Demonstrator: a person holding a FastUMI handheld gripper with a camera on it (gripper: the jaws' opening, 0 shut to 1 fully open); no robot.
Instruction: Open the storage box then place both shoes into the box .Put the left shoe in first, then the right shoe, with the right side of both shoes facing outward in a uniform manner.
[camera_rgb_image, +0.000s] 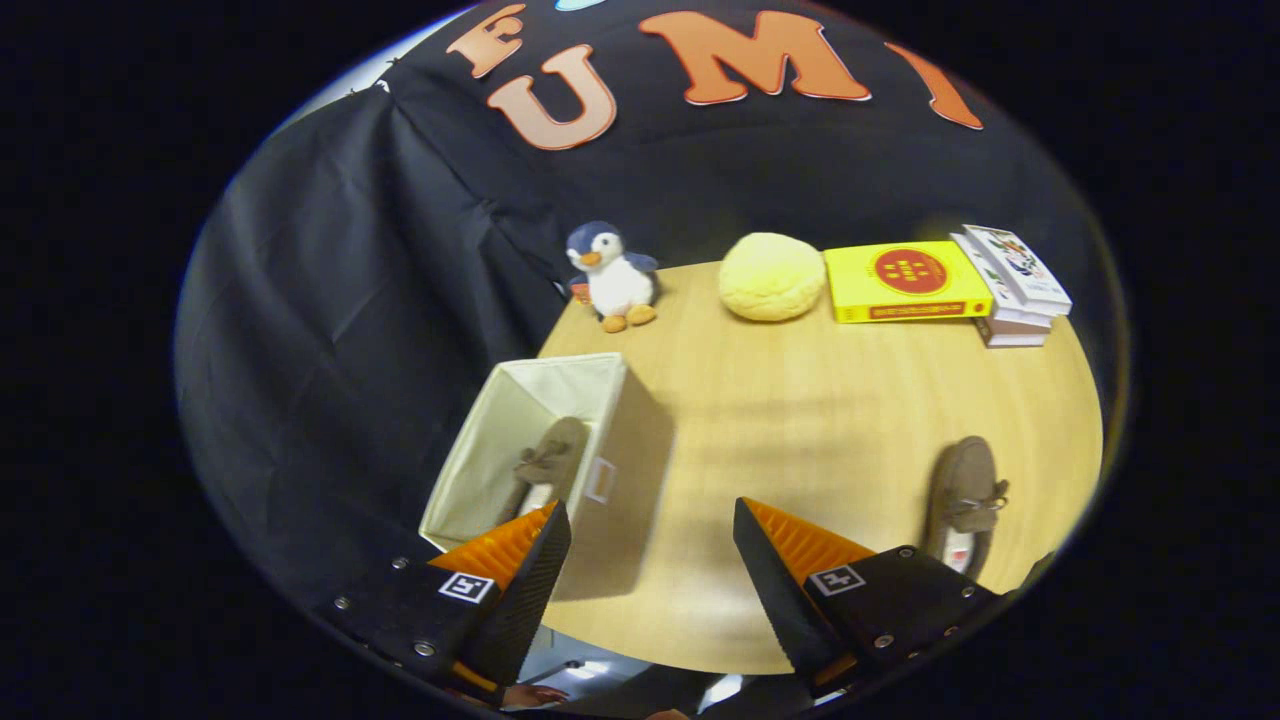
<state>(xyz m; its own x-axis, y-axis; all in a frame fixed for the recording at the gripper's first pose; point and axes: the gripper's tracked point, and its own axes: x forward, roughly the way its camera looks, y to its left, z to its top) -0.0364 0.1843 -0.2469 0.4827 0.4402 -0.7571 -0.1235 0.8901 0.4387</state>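
Note:
The cream fabric storage box (610, 440) stands open on the left part of the wooden table, just ahead of my left finger. One brown moccasin shoe (545, 462) leans inside it against its right wall. The other brown shoe (965, 495) lies flat on the table beside my right finger, toe pointing away. My gripper (650, 520) is open above the table, nothing between its fingers, only bare wood between the box and the loose shoe.
At the table's (800, 400) far edge sit a plush penguin (612, 275), a round yellow cushion (772, 277), a yellow book (905, 281) and a small stack of books (1015, 285). Black cloth hangs behind and to the left.

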